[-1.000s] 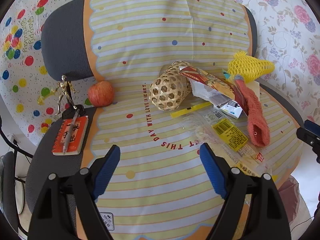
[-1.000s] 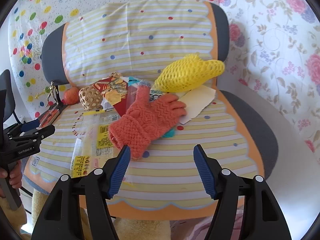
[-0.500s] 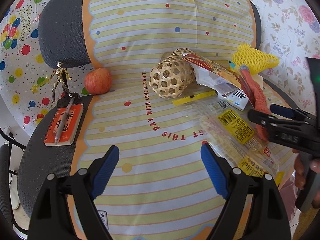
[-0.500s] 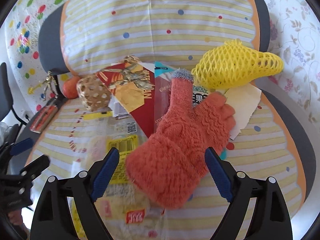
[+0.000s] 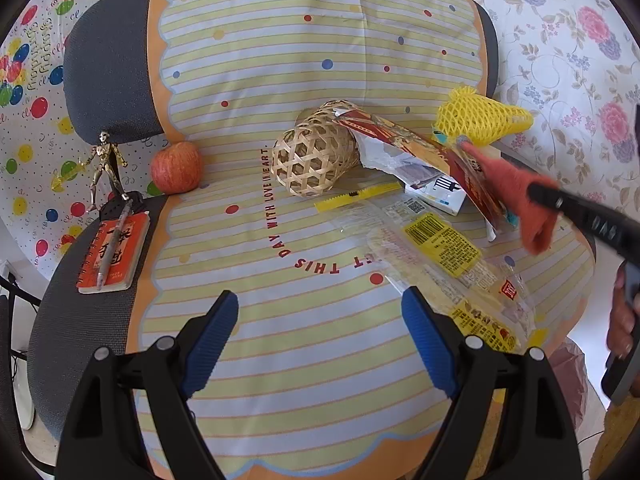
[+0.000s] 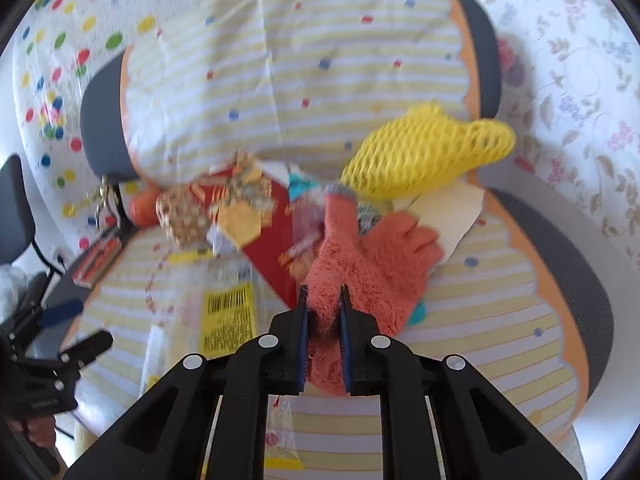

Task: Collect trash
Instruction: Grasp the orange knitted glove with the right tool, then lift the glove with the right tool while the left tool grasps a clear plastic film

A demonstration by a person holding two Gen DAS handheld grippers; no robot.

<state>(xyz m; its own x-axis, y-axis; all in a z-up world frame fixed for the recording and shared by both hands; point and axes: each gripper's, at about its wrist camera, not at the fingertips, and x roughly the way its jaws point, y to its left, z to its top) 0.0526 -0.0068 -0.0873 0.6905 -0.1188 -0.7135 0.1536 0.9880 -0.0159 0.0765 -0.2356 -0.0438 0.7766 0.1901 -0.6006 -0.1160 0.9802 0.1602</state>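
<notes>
Two views, each in turn.
Left wrist view: left gripper (image 5: 320,334) hangs wide apart over the striped cover (image 5: 280,340), nothing between its pads.
Trash there: clear wrapper (image 5: 444,256) just ahead on the right; woven basket (image 5: 314,154) beyond it.
Right wrist view: right gripper (image 6: 324,316) has just closed, pinching the cuff of the orange glove (image 6: 372,256).
Glove's place: on the wrappers, below the yellow foam net (image 6: 424,152).
</notes>
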